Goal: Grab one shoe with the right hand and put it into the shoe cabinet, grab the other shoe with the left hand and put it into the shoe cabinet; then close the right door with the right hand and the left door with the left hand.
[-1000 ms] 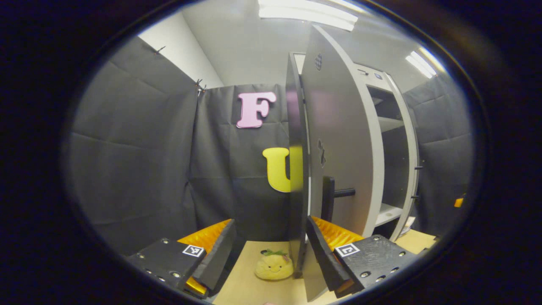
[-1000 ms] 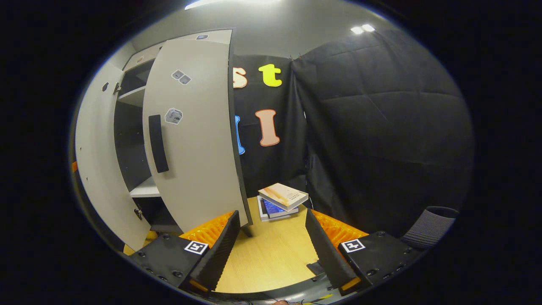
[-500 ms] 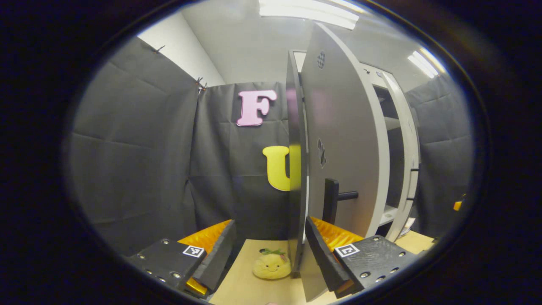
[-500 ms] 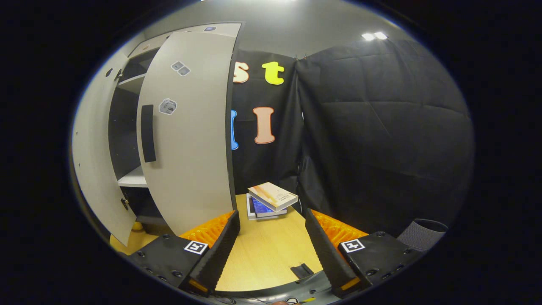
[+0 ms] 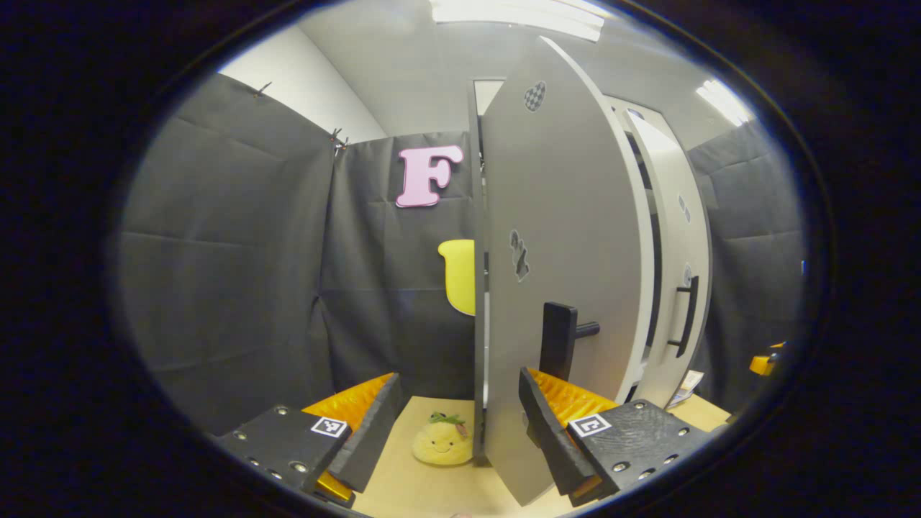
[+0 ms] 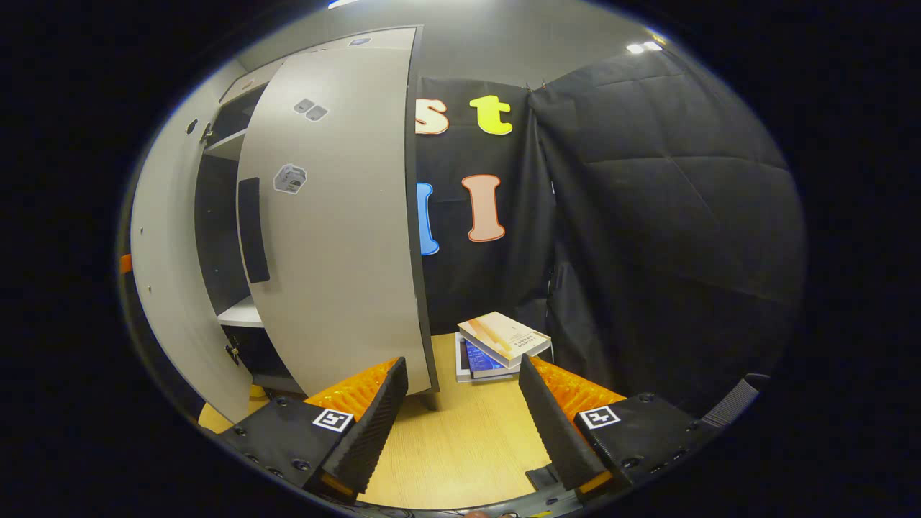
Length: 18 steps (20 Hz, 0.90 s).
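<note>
The shoe cabinet's grey left door [image 5: 568, 237] stands half open right in front of me in the left gripper view, its black handle [image 5: 560, 338] just above my right finger. My left gripper [image 5: 457, 439] is open, and the door's free edge comes down between its fingers. Beyond it the right door [image 5: 676, 252] leaves a narrow dark gap. In the right gripper view the right door [image 6: 338, 216] with its black handle [image 6: 252, 219] stands ajar. My right gripper [image 6: 460, 403] is open and holds nothing, its left fingertip beside the door's lower corner. A white shelf [image 6: 241, 313] shows inside; what lies on the shelves is hidden.
A yellow plush toy [image 5: 440, 442] sits on the wooden surface [image 5: 417, 489] by the left door's foot. A small stack of books [image 6: 500, 342] lies on the wooden surface [image 6: 460, 446] against the black cloth wall, just ahead of my right gripper.
Both doors have swung toward shut: the opening into the cabinet has narrowed and the right door with its handle has come into the left gripper view. Both grippers stayed open.
</note>
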Each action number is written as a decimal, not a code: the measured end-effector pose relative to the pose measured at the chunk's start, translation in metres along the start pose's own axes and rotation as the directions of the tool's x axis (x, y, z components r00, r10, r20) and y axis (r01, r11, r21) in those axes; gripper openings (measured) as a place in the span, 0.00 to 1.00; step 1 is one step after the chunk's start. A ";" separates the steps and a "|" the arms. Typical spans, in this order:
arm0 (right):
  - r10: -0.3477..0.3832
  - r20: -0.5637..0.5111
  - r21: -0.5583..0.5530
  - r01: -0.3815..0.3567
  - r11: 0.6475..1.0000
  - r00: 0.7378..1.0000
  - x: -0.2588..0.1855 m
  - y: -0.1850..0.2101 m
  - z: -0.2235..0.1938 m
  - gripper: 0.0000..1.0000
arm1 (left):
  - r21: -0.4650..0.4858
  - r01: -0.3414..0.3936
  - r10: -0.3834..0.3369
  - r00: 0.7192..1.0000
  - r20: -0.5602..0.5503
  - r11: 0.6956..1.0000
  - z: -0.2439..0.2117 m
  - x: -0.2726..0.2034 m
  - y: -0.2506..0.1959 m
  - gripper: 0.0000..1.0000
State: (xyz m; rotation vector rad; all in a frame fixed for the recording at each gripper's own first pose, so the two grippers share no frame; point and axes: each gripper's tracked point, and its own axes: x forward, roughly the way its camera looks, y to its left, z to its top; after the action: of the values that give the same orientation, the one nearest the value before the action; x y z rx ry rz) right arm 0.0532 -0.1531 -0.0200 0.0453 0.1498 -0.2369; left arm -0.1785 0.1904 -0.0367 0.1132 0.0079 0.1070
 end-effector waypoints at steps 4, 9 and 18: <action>0.036 -0.030 0.038 -0.035 0.999 0.999 0.019 -0.014 -0.004 0.98 | 0.045 0.028 -0.029 0.999 0.013 0.999 0.005 0.014 -0.059 0.94; 0.026 -0.013 0.034 -0.026 0.999 1.000 0.028 -0.041 0.007 0.98 | 0.093 0.054 -0.060 0.996 0.061 0.994 0.020 0.024 -0.120 0.94; 0.068 0.057 -0.010 -0.068 0.998 0.996 0.029 -0.032 0.030 0.92 | -0.034 0.069 -0.066 0.993 0.095 0.997 0.022 -0.006 -0.127 0.94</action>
State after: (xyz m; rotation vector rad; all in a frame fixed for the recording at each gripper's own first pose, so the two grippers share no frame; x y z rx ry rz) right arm 0.0777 -0.1930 0.0039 0.0352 0.0919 -0.1696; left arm -0.1705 0.0622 -0.0296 0.0806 -0.0839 0.0342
